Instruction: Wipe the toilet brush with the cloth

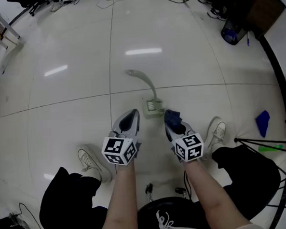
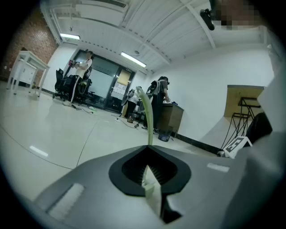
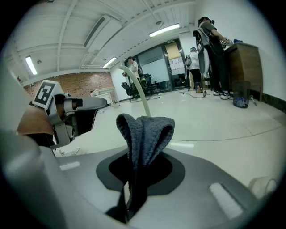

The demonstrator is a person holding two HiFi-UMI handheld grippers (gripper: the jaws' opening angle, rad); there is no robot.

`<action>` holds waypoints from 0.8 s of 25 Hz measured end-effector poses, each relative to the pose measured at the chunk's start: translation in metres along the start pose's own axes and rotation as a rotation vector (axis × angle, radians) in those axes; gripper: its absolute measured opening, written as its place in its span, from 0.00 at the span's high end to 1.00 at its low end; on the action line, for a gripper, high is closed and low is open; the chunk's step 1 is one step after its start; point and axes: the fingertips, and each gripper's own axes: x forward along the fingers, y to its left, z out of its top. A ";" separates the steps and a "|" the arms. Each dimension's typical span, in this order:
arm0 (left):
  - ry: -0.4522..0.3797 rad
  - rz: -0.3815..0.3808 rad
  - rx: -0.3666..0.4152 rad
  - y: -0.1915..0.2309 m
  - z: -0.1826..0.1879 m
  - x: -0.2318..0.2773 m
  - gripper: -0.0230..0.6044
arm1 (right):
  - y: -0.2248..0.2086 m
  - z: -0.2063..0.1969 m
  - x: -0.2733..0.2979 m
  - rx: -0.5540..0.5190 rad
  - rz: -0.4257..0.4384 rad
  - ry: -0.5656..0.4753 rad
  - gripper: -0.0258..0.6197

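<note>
**Handling notes: toilet brush and cloth**

Cloth (image 3: 145, 134) is dark grey-blue terry with a nubby weave. It is pinched in the right gripper (image 1: 174, 128), jaws clamped on it, and a folded hump stands up past the tips. It looks soft, light and floppy, so it should drape round a rod rather than push against it.

Left gripper (image 1: 129, 118) has its jaws closed together and nothing shows between them.

Toilet brush (image 1: 153, 105) sits on the glossy tile floor (image 1: 72, 67) just ahead of both grippers and between them, touching neither. Its blocky pale end is nearest the grippers, but the view doesn't show whether that is bristle head or holder. The handle (image 1: 143, 77) is a slim pale-green curved rod that sweeps away from the person.

- Brush looks like smooth moulded plastic: probably light, stiff and slick, so it's likely to skate or tip on this floor under side load.
- Best hold is probably the left gripper on the handle low down near the block, where the leverage is short.
- That leaves the upper curve free for the cloth.
</note>
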 end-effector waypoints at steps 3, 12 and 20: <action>0.045 -0.013 -0.001 0.017 -0.028 0.030 0.95 | -0.013 -0.011 0.033 0.004 0.020 0.021 0.86; 0.202 -0.135 0.078 0.045 -0.085 0.091 0.95 | 0.012 -0.033 0.110 0.008 0.274 0.052 0.86; 0.236 -0.185 0.030 0.034 -0.108 0.113 0.95 | 0.016 -0.042 0.143 0.189 0.346 0.055 0.86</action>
